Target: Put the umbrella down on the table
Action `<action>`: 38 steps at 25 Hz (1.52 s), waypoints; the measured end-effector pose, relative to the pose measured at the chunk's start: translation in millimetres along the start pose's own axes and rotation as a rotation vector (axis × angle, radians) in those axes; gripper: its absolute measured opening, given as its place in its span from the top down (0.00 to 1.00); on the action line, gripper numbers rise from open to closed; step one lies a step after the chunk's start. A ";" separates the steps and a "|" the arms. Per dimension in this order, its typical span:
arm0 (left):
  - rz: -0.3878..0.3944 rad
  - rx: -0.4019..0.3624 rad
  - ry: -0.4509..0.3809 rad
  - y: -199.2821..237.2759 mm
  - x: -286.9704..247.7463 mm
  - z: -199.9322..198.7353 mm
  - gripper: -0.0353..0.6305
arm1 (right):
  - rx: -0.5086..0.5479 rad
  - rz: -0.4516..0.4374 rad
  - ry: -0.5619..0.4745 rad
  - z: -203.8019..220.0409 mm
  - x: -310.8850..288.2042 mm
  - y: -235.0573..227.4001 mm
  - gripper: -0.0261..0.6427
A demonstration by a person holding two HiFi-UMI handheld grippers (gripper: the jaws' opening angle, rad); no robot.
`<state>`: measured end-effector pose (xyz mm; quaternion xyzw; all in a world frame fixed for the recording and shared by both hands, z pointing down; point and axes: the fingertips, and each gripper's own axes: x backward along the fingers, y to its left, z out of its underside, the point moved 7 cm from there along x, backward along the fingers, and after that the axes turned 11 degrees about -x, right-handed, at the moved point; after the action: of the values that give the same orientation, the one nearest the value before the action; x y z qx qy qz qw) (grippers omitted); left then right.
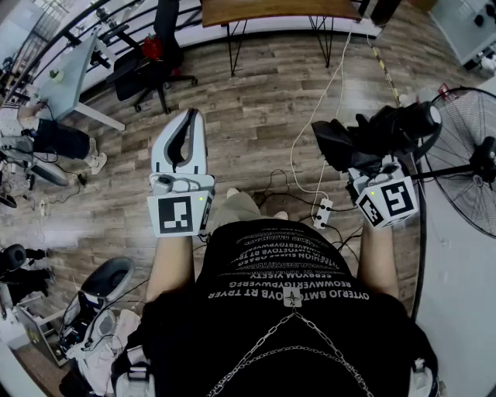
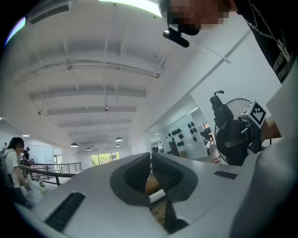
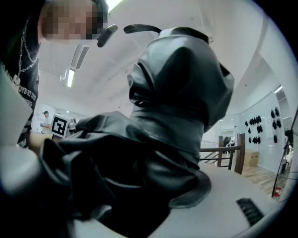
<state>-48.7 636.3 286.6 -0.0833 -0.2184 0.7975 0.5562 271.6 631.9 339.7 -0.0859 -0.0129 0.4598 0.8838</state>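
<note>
A folded black umbrella (image 1: 370, 136) lies crosswise in my right gripper (image 1: 366, 159), held out at chest height above the wooden floor. In the right gripper view the black umbrella fabric (image 3: 177, 116) fills the space between the jaws and hides most of both; one white jaw shows beneath it. My left gripper (image 1: 192, 124) is held forward on the left, its white jaws pressed together with nothing between them. In the left gripper view my left gripper (image 2: 151, 160) shows its tips meeting, and the umbrella (image 2: 229, 135) appears at the right.
A standing fan (image 1: 474, 167) is close on the right. A wooden table (image 1: 271, 9) stands ahead at the top, a black office chair (image 1: 151, 54) and a white desk (image 1: 70, 77) are to the left. A power strip (image 1: 322, 211) and cables lie on the floor.
</note>
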 end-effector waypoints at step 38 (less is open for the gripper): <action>-0.013 0.081 0.100 153.5 -205.4 134.0 0.89 | -0.028 0.077 0.049 -1.6 -261.2 -69.1 0.53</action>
<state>-154.2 368.5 315.6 -0.0989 -0.1585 0.7971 0.5743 177.0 380.0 364.1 -0.1099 0.0058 0.4908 0.8643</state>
